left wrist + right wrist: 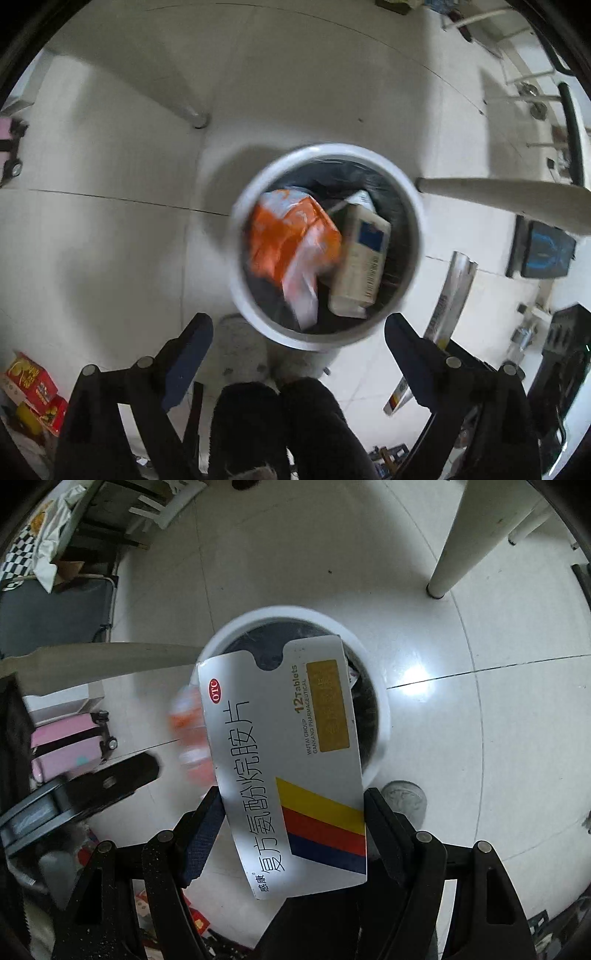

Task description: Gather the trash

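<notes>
Fingers of the right gripper (293, 812) pinch a white medicine box (284, 760) above the white bin (327, 247), while the left gripper (297, 332) hangs spread and empty over it, where a blurred orange wrapper (291, 236), perhaps a snack bag, and a carton (362, 258) lie.

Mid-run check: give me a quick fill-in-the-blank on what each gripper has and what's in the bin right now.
1. The right gripper is shut on a ____ box printed "12 Tablets".
2. The left gripper is open and holds ____.
3. In the white trash bin, a cream carton lies beside a crumpled ____ wrapper.
4. The bin's liner is ____ in colour.

Missing words: medicine; nothing; orange; black
</notes>
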A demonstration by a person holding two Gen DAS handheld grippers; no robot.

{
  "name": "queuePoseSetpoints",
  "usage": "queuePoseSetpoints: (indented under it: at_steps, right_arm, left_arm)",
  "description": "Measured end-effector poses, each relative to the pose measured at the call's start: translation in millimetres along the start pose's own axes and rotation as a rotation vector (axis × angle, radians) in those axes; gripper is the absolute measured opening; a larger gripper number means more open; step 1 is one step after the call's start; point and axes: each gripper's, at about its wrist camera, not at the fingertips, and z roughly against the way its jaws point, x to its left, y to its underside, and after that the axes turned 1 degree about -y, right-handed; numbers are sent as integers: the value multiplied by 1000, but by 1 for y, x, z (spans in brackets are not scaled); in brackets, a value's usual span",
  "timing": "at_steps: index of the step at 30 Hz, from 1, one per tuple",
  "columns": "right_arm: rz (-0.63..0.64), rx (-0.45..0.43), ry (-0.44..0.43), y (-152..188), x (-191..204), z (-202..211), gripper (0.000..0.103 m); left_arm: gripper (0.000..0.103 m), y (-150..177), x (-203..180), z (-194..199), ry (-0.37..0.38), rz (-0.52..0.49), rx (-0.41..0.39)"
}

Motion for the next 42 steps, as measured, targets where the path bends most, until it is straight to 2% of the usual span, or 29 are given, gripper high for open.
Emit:
queuePoseSetpoints:
  at_steps: [2, 4, 5, 8, 11, 15, 21, 30, 33, 42]
  right_arm:
    - [-3, 9, -24, -3, 1, -16, 78]
    - [9, 1, -31, -1, 3, -25, 98]
    - [13, -13, -39, 1, 4, -25, 103]
    - [29, -48, -5, 10, 10, -14, 103]
    - [44, -81, 56, 23, 14, 15, 103]
    - [80, -135, 143, 46, 27, 83, 103]
    - [125, -159, 168, 87, 50, 196, 103]
    - [169, -183, 111, 150, 85, 338, 103]
    - [193, -183, 71, 172, 97, 379, 103]
    - [283, -217, -4, 219, 128, 479, 103]
  left_arm:
    - [95, 9, 11, 7, -50, 7, -34]
    - [95, 16, 21, 14, -87, 9, -57]
    - [95, 21, 23, 17, -109, 5, -70]
    - [95, 38, 22, 33, -179, -16, -106]
    - [95, 53, 23, 54, -203, -36, -126]
    - [95, 74, 12, 94, -217, -68, -155]
    - [95, 115, -20, 171, -197, -143, -183]
    - [95, 169, -44, 280, -162, -213, -237]
    - [95, 188, -48, 321, -123, -228, -263]
    - [95, 228, -58, 407, -6, -265, -337]
